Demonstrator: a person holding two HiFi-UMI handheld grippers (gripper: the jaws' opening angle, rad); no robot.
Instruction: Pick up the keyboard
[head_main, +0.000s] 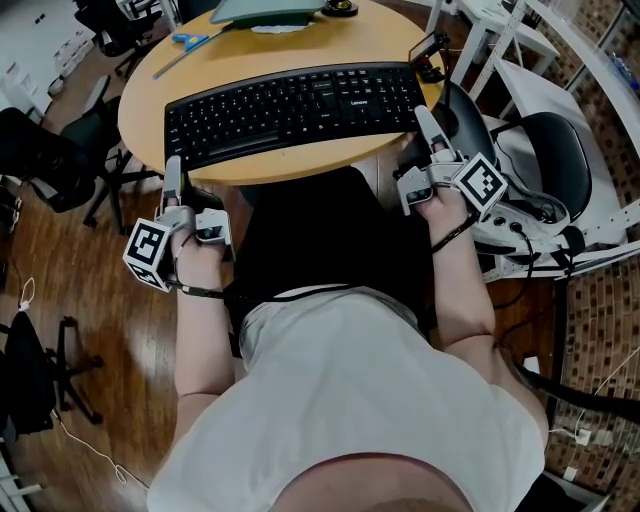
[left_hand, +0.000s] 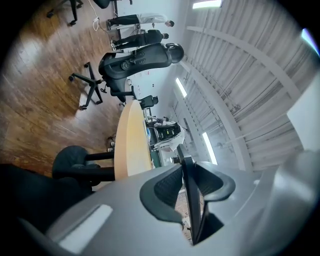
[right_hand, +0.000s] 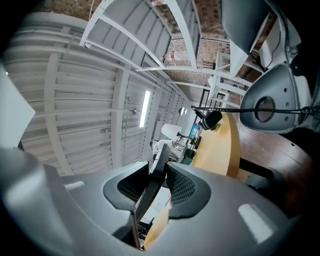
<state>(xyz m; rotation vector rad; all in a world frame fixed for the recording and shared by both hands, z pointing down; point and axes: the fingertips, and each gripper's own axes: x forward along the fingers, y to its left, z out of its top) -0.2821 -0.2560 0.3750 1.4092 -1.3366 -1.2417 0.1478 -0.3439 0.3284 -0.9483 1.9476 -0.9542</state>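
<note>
A black keyboard (head_main: 295, 108) lies lengthwise over the round wooden table (head_main: 250, 60). My left gripper (head_main: 172, 172) is at its left end and my right gripper (head_main: 423, 118) at its right end. In the left gripper view the keyboard (left_hand: 193, 202) shows as a thin dark slab edge-on, with the left gripper (left_hand: 190, 192) and its pads closed against it. The right gripper view is the same: the keyboard's edge (right_hand: 151, 190) runs between the pads of the right gripper (right_hand: 159, 180). Both views catch the table's rim (left_hand: 131, 140) (right_hand: 222, 145) edge-on.
Blue scissors (head_main: 190, 40) and a grey-green object (head_main: 265, 12) lie at the table's far side. A small black device (head_main: 428, 50) sits at its right edge. An office chair (head_main: 550, 150) stands to the right and dark chairs (head_main: 60, 160) to the left on the wooden floor.
</note>
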